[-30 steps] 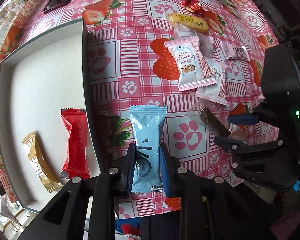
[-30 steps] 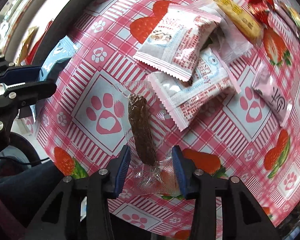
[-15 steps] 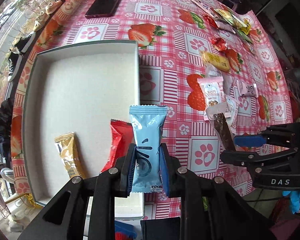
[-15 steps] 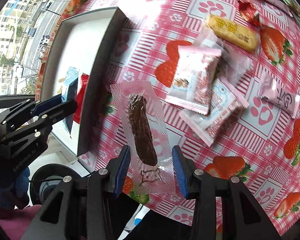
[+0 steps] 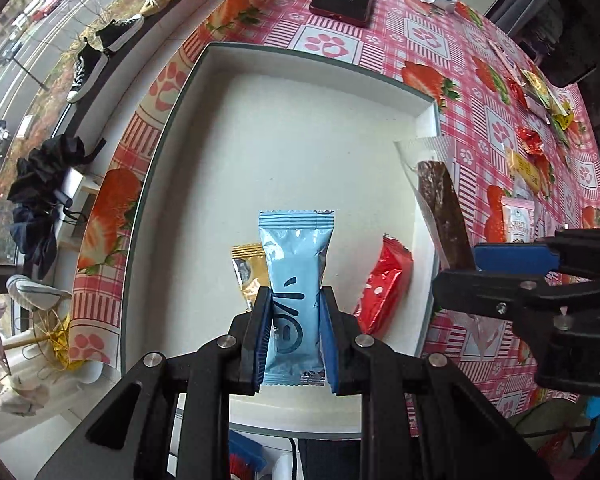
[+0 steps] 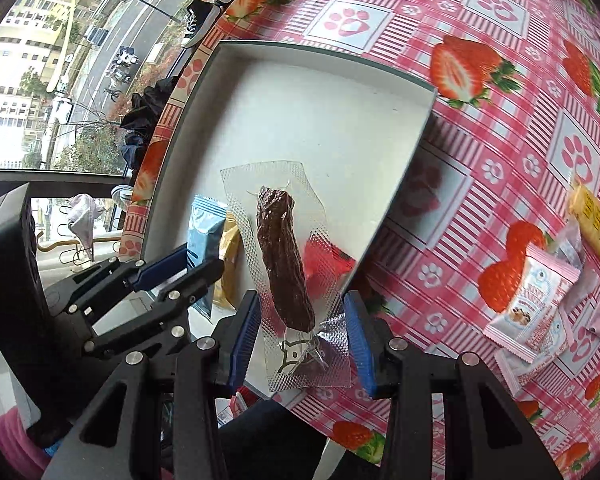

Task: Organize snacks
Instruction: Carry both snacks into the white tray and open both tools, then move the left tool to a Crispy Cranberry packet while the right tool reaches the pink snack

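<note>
1. Two snacks are in the air at once. A second ago both tongs were low over the pink strawberry surface (image 5: 428, 36) among the loose snacks; now both are over the white tray (image 5: 300, 152), so both snacks look about ready to drop in.

2. Left tongs (image 5: 294, 344) are squeezed narrow on the blue packet (image 5: 296, 264), pinching its lower half. It hangs above the tray floor, partly covering the gold packet (image 5: 246, 268), with the red packet (image 5: 386, 284) lying to its right.

3. Right tongs (image 6: 304, 344) are holding the clear-wrapped brown stick (image 6: 284, 264) by the bottom of its wrapper, jaws set a bit wider. It's over the tray's right side, close to the wall.

4. Direction: the blue packet's long axis runs straight out along the tongs, crimped top end pointing away from the camera. The brown stick does the same, leaning slightly left at the far end.

5. My guess: the pile of snacks (image 6: 540, 304) on the surface goes next.
</note>
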Demonstrator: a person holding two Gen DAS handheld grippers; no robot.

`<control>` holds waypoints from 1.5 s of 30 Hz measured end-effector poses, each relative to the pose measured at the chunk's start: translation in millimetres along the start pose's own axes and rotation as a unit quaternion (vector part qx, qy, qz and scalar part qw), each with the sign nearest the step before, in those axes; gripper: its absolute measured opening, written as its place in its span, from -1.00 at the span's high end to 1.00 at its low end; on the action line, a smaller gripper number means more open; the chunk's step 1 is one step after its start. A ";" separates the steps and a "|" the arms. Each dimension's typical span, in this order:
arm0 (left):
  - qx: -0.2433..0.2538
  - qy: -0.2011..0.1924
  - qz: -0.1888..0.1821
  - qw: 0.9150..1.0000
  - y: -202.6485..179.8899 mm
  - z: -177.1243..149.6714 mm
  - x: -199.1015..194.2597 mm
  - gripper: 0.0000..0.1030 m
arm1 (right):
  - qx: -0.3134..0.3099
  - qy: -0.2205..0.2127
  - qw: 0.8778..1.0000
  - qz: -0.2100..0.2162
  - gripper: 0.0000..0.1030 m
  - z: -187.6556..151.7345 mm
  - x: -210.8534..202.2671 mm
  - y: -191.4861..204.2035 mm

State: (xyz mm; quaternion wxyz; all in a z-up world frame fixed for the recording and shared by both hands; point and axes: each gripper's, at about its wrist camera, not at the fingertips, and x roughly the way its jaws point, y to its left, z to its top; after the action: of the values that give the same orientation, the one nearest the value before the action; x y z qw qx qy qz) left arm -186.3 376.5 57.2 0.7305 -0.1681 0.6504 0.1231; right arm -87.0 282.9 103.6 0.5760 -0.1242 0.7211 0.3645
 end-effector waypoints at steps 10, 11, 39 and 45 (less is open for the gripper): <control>0.004 0.003 0.012 1.000 10.9 -2.8 2.3 -0.39 | 0.005 0.020 0.999 -0.030 -0.63 30.3 36.5 22.1; 0.005 0.003 0.012 1.000 10.5 -1.9 2.3 -0.45 | 0.009 0.021 0.999 -0.032 -0.63 28.0 32.3 17.9; 0.165 0.018 -0.037 0.985 -100.4 31.7 2.3 -0.52 | 0.330 0.021 0.942 -0.062 -1.00 -92.1 10.1 -179.2; 0.198 0.046 -0.054 0.978 -149.3 35.2 13.4 -0.52 | 0.364 0.032 0.929 -0.061 -1.00 -122.6 15.6 -210.3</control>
State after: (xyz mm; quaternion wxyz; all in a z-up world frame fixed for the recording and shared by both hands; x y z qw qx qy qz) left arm -93.1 254.0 60.1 0.7244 -0.0602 0.6845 -0.0559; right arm -56.5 56.8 17.4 0.5794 0.0383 0.8133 0.0372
